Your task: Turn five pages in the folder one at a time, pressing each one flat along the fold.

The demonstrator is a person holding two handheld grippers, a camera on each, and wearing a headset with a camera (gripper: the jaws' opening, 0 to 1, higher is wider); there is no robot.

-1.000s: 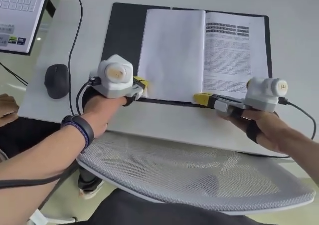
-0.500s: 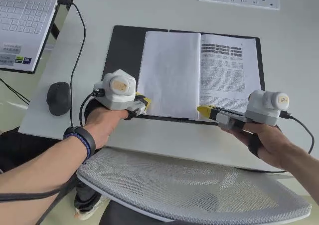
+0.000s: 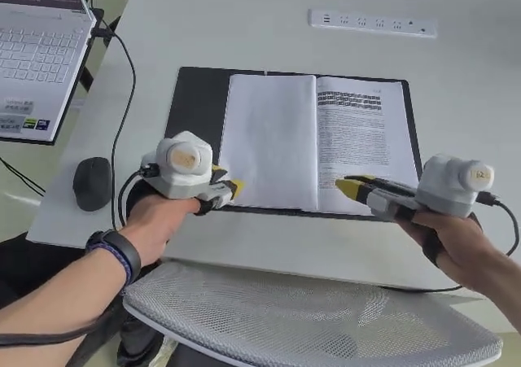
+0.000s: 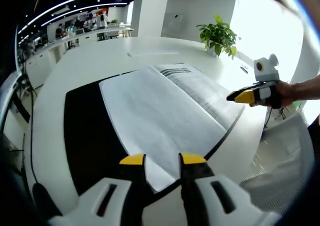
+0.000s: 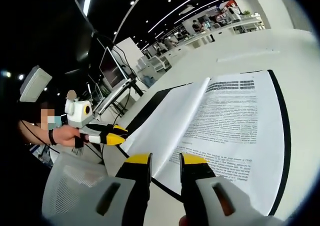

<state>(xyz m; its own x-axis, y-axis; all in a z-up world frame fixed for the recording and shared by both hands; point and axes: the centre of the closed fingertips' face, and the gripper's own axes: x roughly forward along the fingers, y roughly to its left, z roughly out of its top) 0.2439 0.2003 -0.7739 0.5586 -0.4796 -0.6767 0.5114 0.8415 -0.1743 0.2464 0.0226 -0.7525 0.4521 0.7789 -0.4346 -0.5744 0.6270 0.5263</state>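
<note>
Nearest, below the front edge of the white table (image 3: 269,233): a grey mesh chair back (image 3: 326,318). Just over that edge, the left gripper (image 3: 230,189), held at the near left corner of a blank page (image 3: 269,139), jaws a narrow gap apart and clamped on nothing, tips low over the paper. Level with it on the other side, the right gripper (image 3: 348,188), likewise slightly parted and gripping nothing, tips over the lower part of the printed page (image 3: 362,139). Between and beyond them, the black folder (image 3: 195,115), open and flat on the table, its near edge close to the table's front edge, bare black inner cover at the left, blank page left of the fold, printed page right of it. Left of the folder, a dark mouse (image 3: 92,183) near the table's left edge and a black cable (image 3: 122,98) running back toward a laptop (image 3: 32,66) at the far left corner. Past the folder's far edge, a broad stretch of bare white tabletop up to a white power strip (image 3: 373,22); more bare surface to the right of the folder. Farther off, in the left gripper view, a green plant (image 4: 218,35) by a bright window, and an open-plan office with long ceiling light strips.
</note>
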